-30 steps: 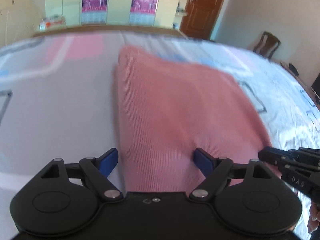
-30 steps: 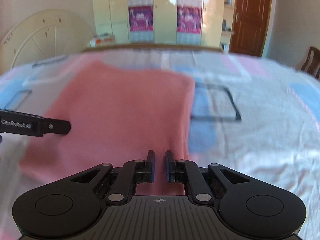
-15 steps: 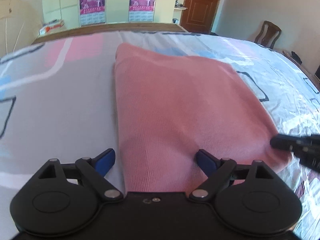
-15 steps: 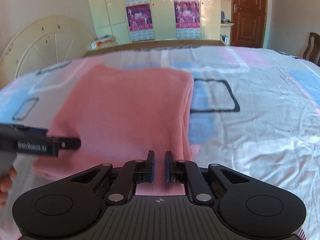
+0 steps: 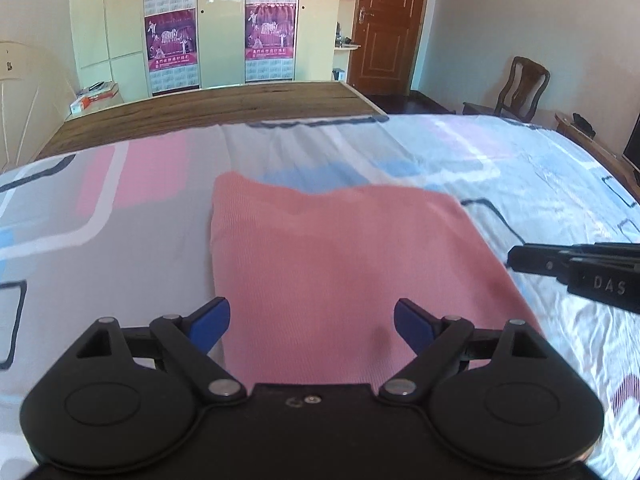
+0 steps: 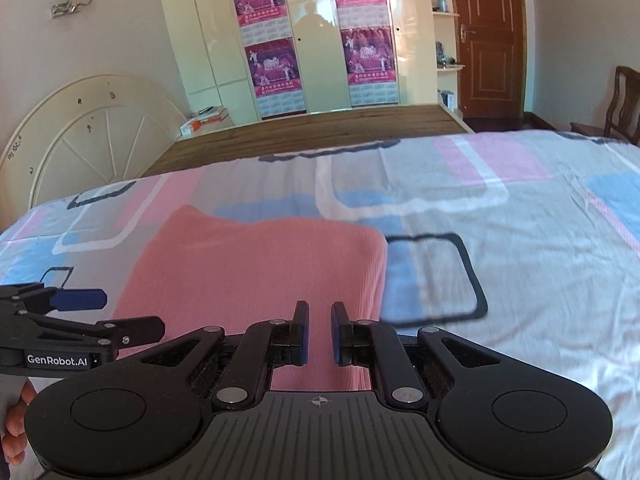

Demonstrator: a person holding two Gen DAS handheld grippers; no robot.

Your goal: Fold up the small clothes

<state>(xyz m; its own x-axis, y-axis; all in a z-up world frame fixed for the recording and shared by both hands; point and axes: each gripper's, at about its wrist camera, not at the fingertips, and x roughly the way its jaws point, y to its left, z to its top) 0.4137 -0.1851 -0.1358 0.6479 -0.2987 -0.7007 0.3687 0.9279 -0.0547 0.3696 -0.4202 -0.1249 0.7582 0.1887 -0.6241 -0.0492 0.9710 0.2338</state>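
Note:
A pink knit garment (image 5: 344, 264) lies folded into a flat rectangle on the patterned bed sheet (image 5: 100, 260). My left gripper (image 5: 312, 320) hangs open above the garment's near edge, its blue pads wide apart and touching nothing. From the right edge of that view my right gripper (image 5: 516, 258) reaches in beside the garment's right side. In the right wrist view the garment (image 6: 256, 272) lies ahead, and my right gripper (image 6: 319, 332) is shut above its near right part with nothing between the pads. The left gripper (image 6: 130, 314) shows open at the left.
The bed sheet (image 6: 500, 240) spreads wide to the right. A wooden board (image 5: 224, 108) ends the bed. Behind it stand a cream wardrobe (image 5: 220, 20) with posters, a brown door (image 5: 384, 24) and a chair (image 5: 520, 84). A round white panel (image 6: 88, 132) leans at the left.
Both grippers have lifted and drawn back from the pink garment, so it looks smaller and farther off. The garment lies unmoved. Neither gripper's jaws have visibly changed.

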